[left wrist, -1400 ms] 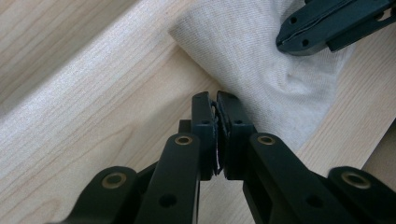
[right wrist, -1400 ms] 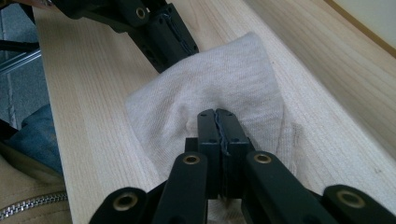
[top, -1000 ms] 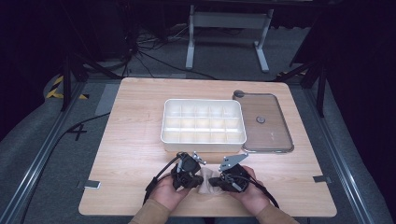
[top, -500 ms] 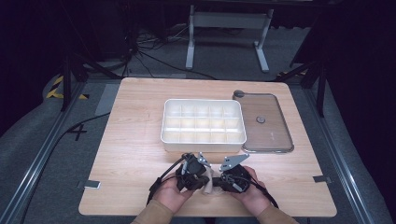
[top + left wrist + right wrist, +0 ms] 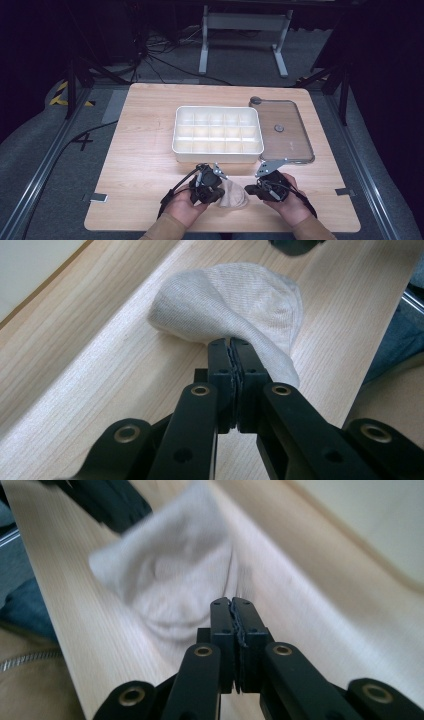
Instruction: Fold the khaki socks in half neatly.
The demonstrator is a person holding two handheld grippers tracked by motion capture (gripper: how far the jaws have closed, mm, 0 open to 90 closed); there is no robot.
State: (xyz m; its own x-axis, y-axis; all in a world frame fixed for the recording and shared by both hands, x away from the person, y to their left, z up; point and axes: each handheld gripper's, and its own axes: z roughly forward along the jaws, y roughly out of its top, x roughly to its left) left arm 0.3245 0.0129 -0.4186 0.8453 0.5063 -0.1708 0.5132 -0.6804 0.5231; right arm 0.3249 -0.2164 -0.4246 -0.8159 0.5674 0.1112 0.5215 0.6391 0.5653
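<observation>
The sock (image 5: 235,310) was a pale beige knit, finely ribbed, bunched into a soft rounded lump with one fold draped down toward me. It lay on the wooden table (image 5: 140,150) near my edge, between my two hands and well short of the white compartment tray (image 5: 218,131). My left gripper (image 5: 232,347) had its jaws pressed together on a fold of the sock's near edge, the cloth caught at the very tips. My right gripper (image 5: 232,605) also had its jaws pressed together, with the sock just beyond the tips; from its blurred view I could not tell whether any cloth was caught between them. In the high view the sock (image 5: 233,195) showed between the two grippers, my left gripper (image 5: 212,192) touching it and my right gripper (image 5: 250,190) just beside its other end. The tray stood near the middle of the table, its cells bare, and a clear lid (image 5: 282,130) lay flat just beside it on the right. Nothing stood between the sock and the tray.
</observation>
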